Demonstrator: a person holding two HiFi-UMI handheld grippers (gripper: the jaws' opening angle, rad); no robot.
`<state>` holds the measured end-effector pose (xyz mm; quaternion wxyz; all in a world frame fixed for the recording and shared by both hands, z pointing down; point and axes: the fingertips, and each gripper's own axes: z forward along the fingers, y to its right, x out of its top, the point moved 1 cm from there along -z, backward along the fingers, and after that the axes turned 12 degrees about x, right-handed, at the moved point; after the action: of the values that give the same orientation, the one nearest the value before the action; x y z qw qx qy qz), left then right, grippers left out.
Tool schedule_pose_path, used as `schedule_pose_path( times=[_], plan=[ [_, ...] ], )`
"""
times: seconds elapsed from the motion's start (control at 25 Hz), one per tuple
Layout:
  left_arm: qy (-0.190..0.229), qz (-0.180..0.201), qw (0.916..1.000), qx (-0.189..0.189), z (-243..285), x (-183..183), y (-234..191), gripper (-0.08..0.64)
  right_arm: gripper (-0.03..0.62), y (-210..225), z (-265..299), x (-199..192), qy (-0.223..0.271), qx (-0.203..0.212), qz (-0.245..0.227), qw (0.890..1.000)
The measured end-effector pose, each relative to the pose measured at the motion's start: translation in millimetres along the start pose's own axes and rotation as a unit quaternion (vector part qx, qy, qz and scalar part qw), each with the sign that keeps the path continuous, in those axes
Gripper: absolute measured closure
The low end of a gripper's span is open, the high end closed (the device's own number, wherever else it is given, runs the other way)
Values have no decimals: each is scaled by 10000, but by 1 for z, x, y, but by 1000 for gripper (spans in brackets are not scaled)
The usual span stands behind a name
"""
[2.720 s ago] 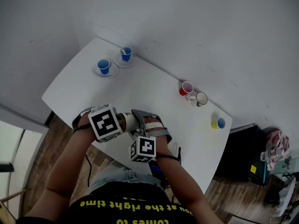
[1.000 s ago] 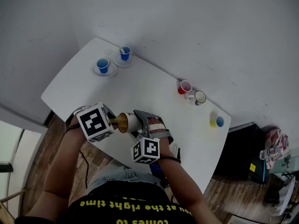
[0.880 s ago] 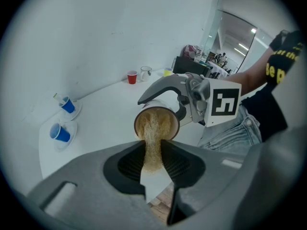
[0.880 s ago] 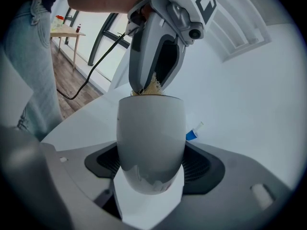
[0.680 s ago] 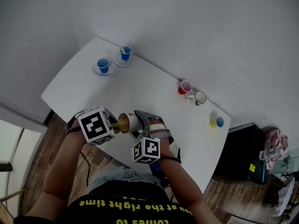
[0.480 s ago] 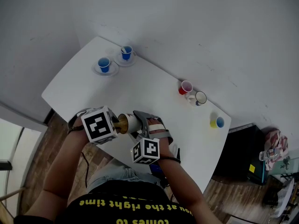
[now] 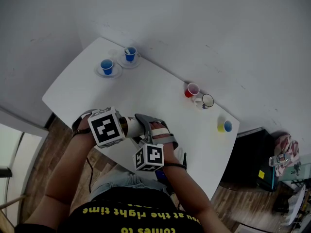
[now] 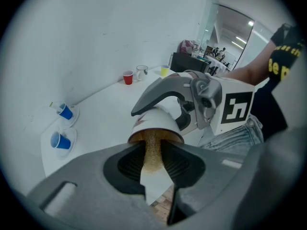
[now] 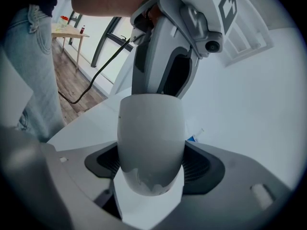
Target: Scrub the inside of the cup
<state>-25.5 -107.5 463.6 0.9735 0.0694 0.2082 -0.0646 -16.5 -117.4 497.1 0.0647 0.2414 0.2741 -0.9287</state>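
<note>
A white cup [image 7: 134, 125] is held on its side above the table's near edge, its mouth facing left. My right gripper [image 7: 145, 128] is shut on the cup [image 9: 151, 138], with both pads against its wall. My left gripper [image 7: 124, 125] is shut on a golden-brown scrubber [image 8: 152, 150], which reaches into the mouth of the cup [image 8: 158, 121]. In the head view the scrubber is hidden inside the cup. The left gripper's jaws [image 9: 168, 66] stand right at the cup's rim in the right gripper view.
On the white table [image 7: 146, 89] two blue cups on saucers [image 7: 107, 67] [image 7: 129, 55] stand at the far left. A red cup [image 7: 190, 90], a white mug [image 7: 206, 101] and a yellow cup [image 7: 223, 126] stand along the far right edge. Wooden floor lies below the near edge.
A second ago the scrubber showed outside the cup's mouth. The left gripper has since moved right, pushing it back inside. The right gripper with the cup barely moved.
</note>
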Motion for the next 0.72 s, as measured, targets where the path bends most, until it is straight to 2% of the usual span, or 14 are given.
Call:
schedule_pose_path(
  times=[0.4, 0.72],
  plan=[
    [16, 110, 9996, -266, -1, 6, 10, 462, 210, -1, 0, -8, 131, 77, 88, 9998],
    [89, -49, 9999, -94, 3, 12, 4, 461, 210, 2, -6, -10, 167, 17, 174, 9997]
  ],
)
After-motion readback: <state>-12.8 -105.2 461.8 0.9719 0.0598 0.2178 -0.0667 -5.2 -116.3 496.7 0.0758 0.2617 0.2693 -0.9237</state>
